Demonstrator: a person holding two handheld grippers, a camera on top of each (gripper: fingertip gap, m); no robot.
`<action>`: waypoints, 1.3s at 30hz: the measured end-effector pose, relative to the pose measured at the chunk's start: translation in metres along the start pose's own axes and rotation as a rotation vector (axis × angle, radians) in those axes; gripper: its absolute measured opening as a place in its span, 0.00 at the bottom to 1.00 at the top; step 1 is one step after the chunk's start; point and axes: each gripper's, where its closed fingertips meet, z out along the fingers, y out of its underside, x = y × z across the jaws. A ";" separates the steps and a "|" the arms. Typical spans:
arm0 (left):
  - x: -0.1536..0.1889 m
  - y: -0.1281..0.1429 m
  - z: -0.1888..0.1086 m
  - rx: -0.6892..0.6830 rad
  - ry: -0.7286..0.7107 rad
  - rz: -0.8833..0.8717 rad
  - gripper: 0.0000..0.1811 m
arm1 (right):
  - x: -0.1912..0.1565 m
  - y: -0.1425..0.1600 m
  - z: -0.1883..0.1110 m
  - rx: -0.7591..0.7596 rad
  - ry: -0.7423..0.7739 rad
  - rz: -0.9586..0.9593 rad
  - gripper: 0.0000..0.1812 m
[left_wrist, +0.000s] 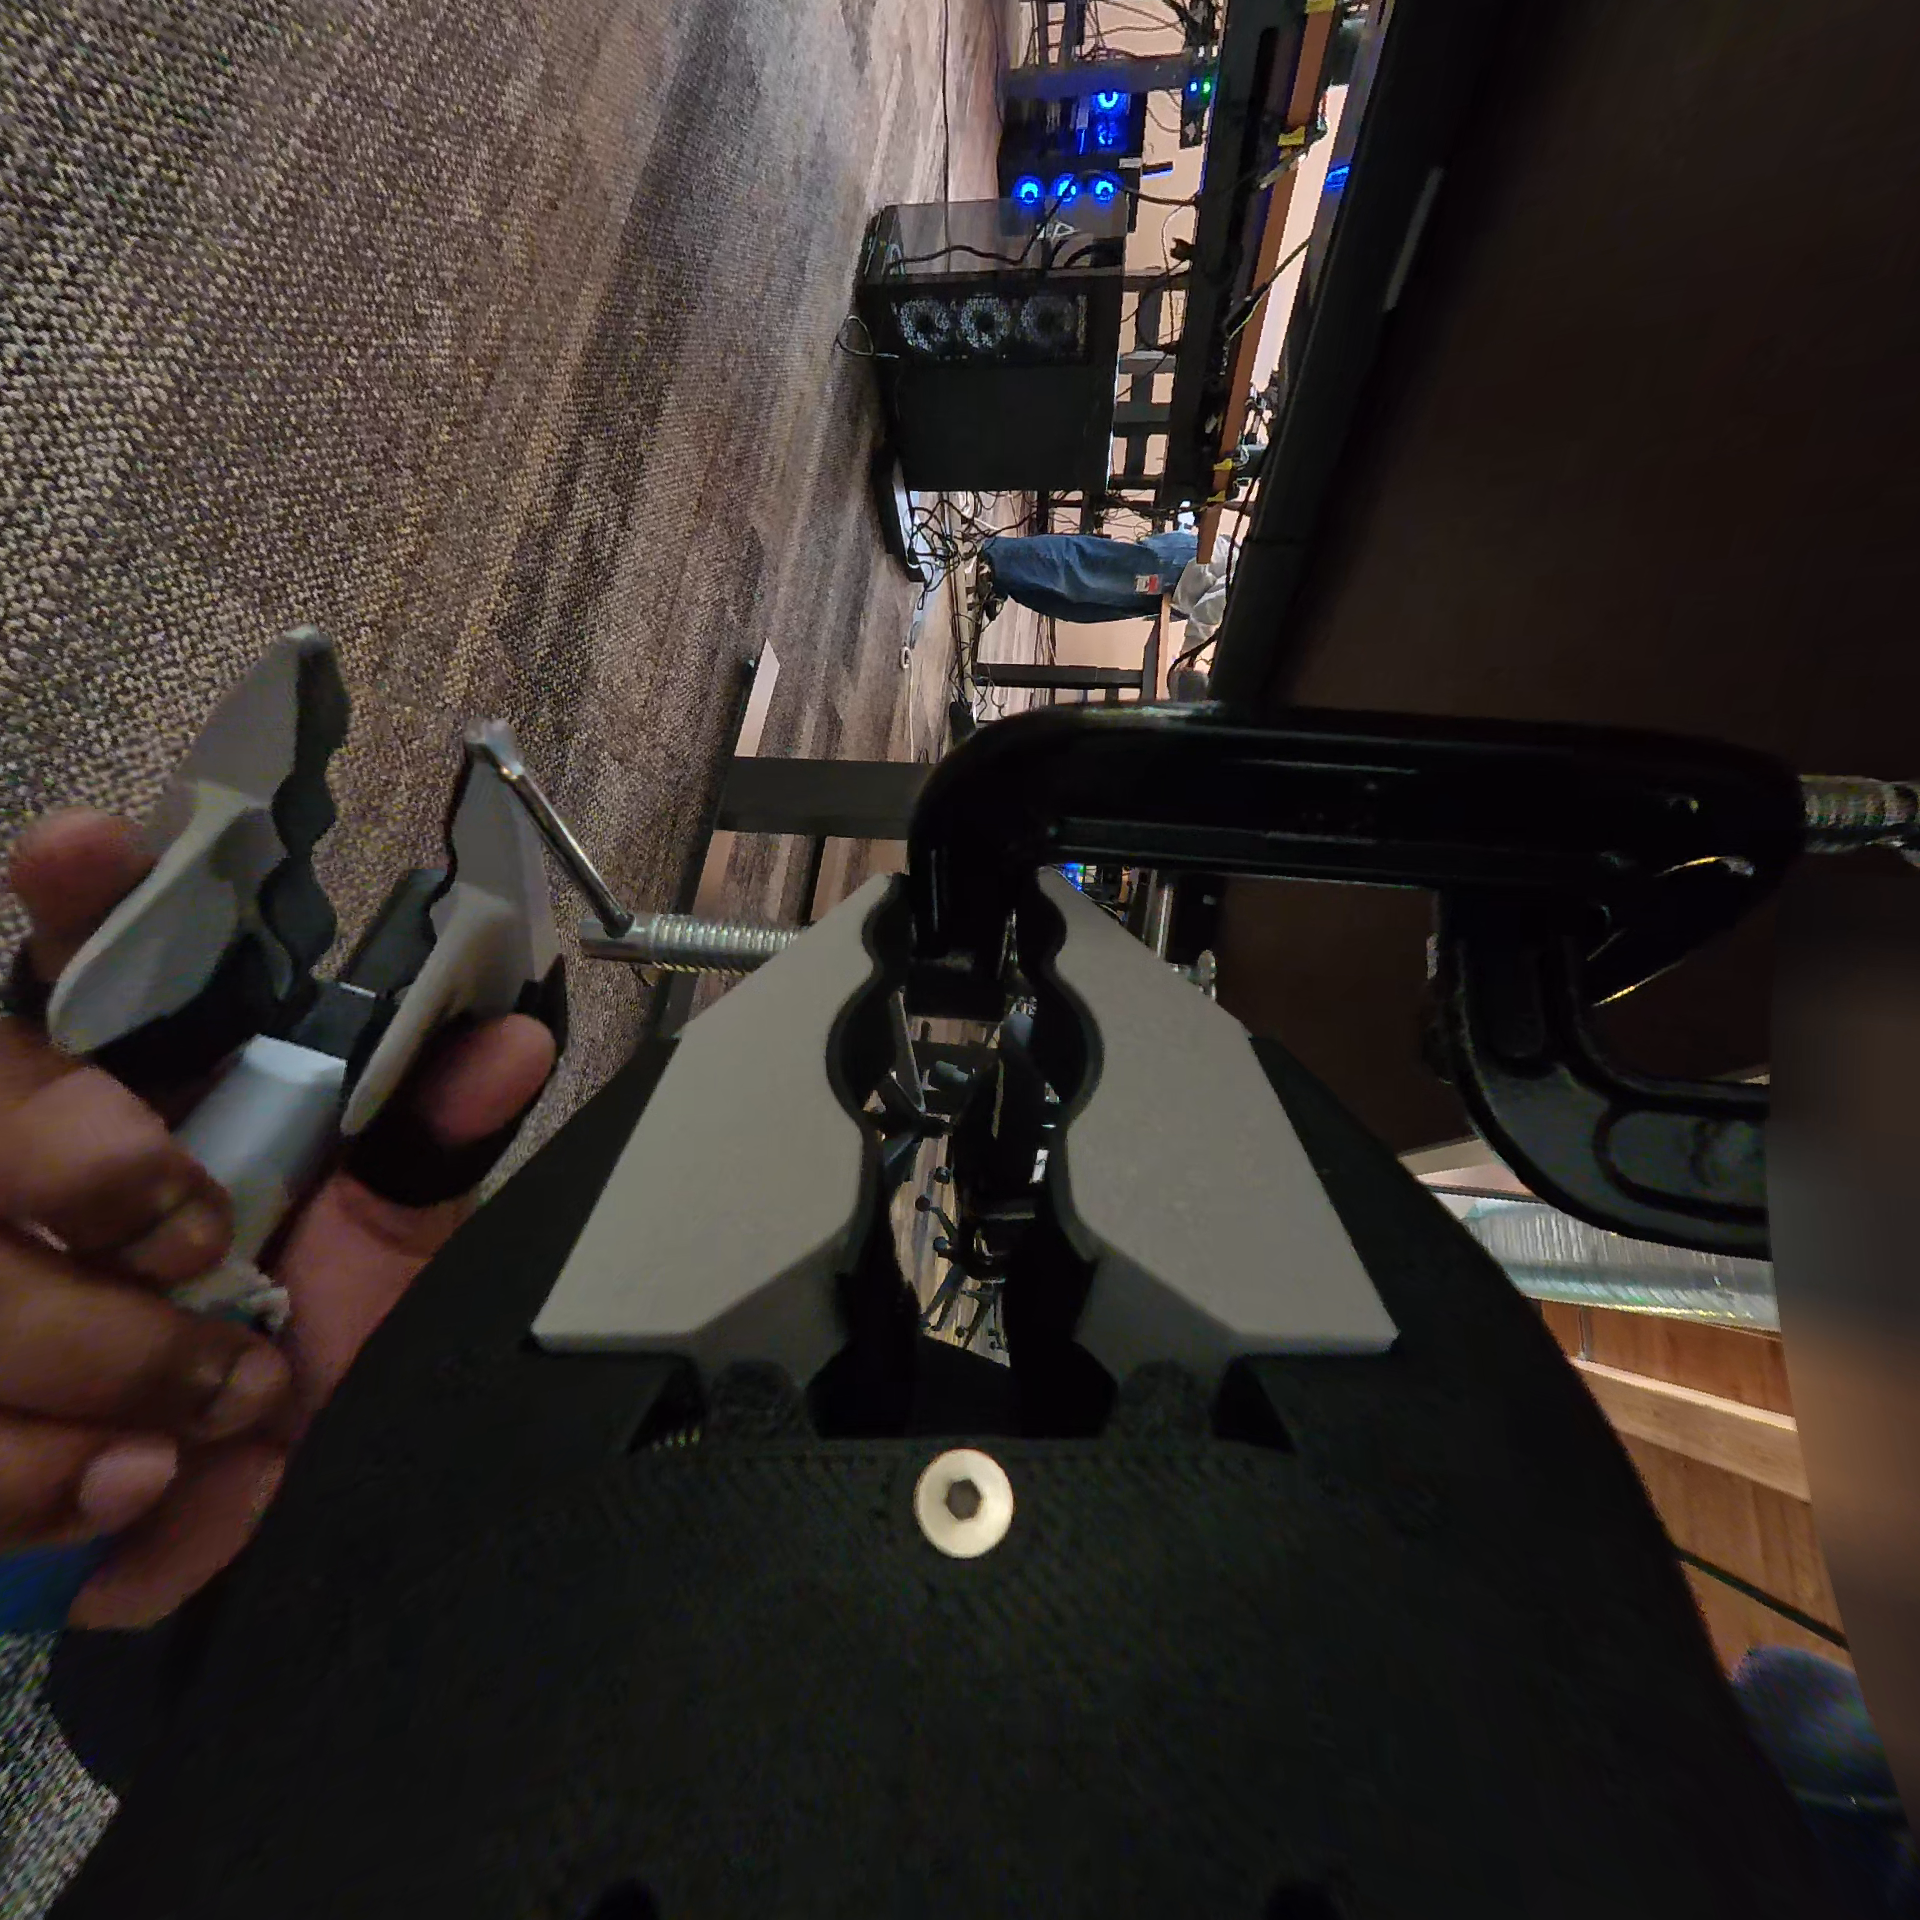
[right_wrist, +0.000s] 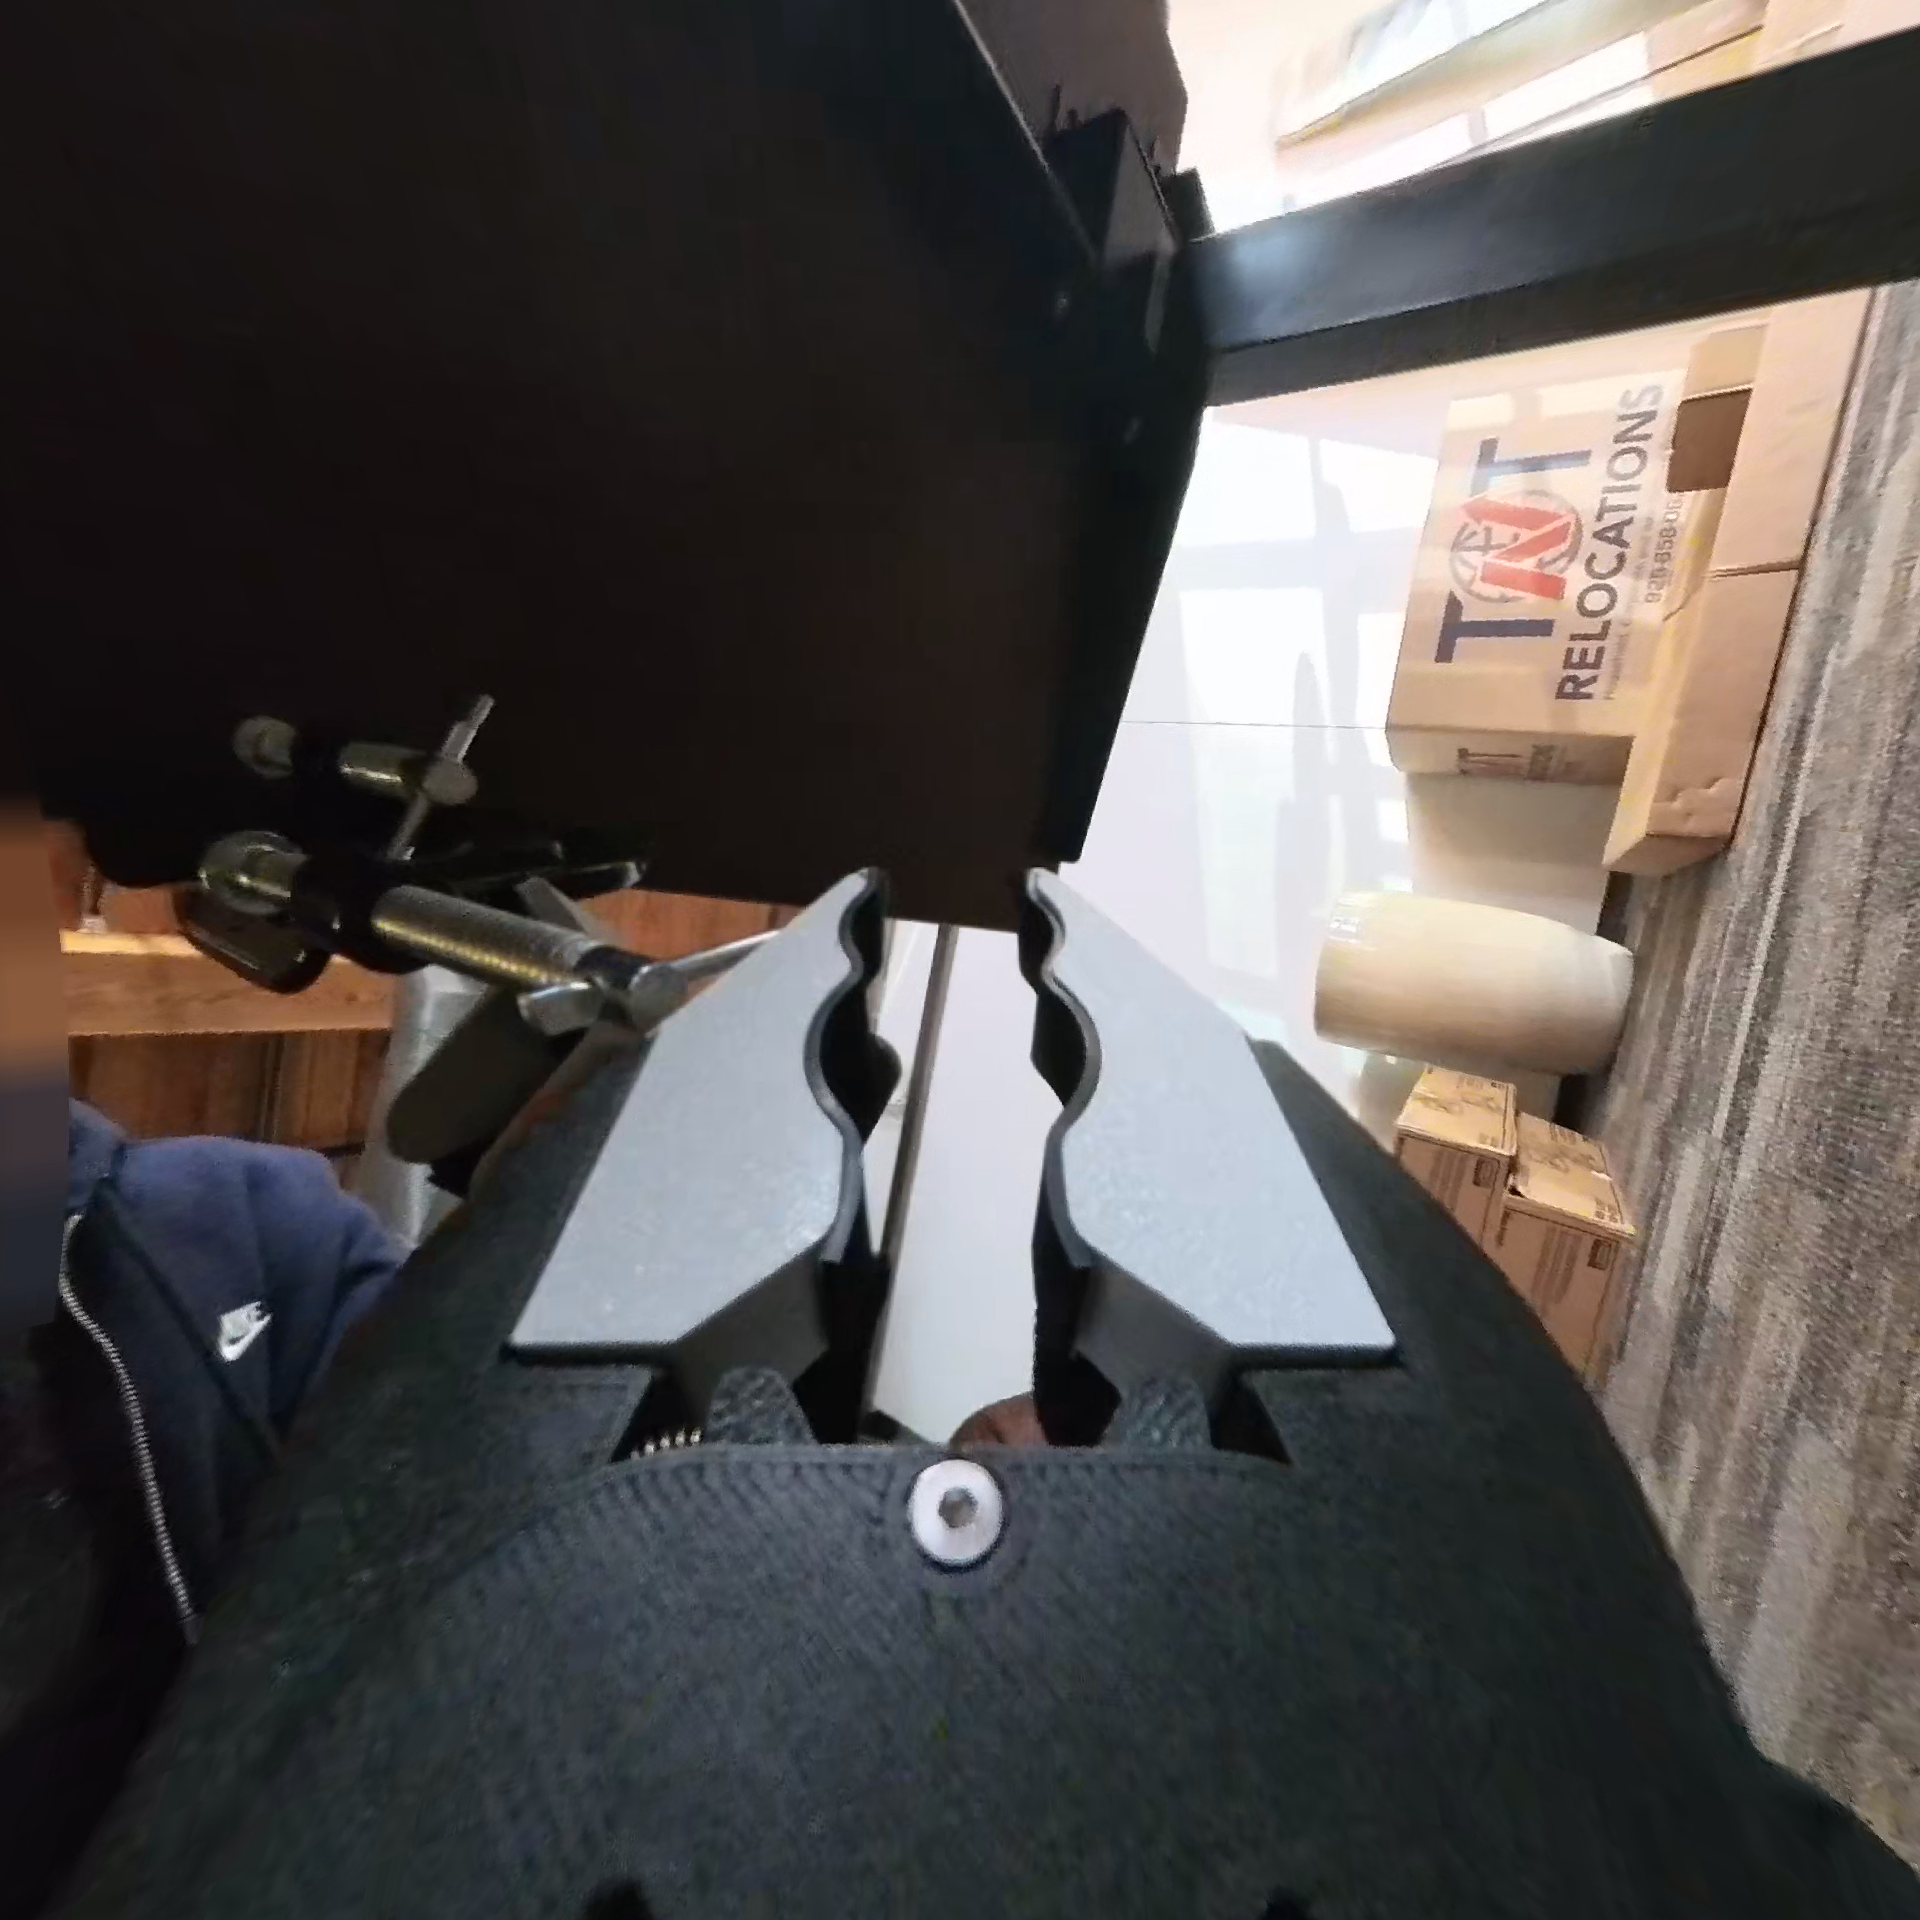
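1. At the edge of the dark brown tabletop (left_wrist: 1662, 416), a black cast-metal C-clamp (left_wrist: 1351, 790) bites the board; both views are turned on their side. Its threaded steel screw (left_wrist: 717, 935) points away from the board toward the carpet.
2. The left gripper (left_wrist: 956, 914) has its 2 grey fingers (left_wrist: 748, 1122) drawn in on the clamp's frame, just where the frame bends. The hold is out at the tips and narrow, so as a judgement it steadies the clamp more than it bears it.
3. The thin steel sliding bar (left_wrist: 561, 831) passes through the screw's end and slants up to the right gripper (right_wrist: 951, 904). Its far end lies against the outer side of 1 finger, as far as can be told.
4. The right gripper's fingers stand apart with nothing between them. A pale line shows in the gap in the right wrist view; whether it is a thing or only background cannot be told.
5. A hand (left_wrist: 156, 1299) grips the right gripper's handle.
6. A 2nd black clamp (left_wrist: 1610, 1122) sits on the same edge, just beside the 1st.
7. Farther off are grey-brown carpet floor (left_wrist: 416, 312), a black computer tower (left_wrist: 997, 364), printed cardboard boxes (right_wrist: 1558, 582), a cream rounded vessel (right_wrist: 1475, 987) and a person in a navy zip jacket (right_wrist: 208, 1299).
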 end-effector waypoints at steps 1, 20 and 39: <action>0.000 0.000 0.000 -0.001 -0.001 0.001 0.16 | 0.000 -0.002 0.001 -0.001 -0.013 0.008 0.14; 0.001 0.001 0.001 -0.019 0.011 -0.011 0.16 | -0.005 0.000 -0.001 -0.242 0.031 0.294 0.33; 0.001 -0.002 0.001 -0.039 0.040 -0.007 0.16 | -0.054 -0.027 0.002 -0.018 -0.353 0.415 0.34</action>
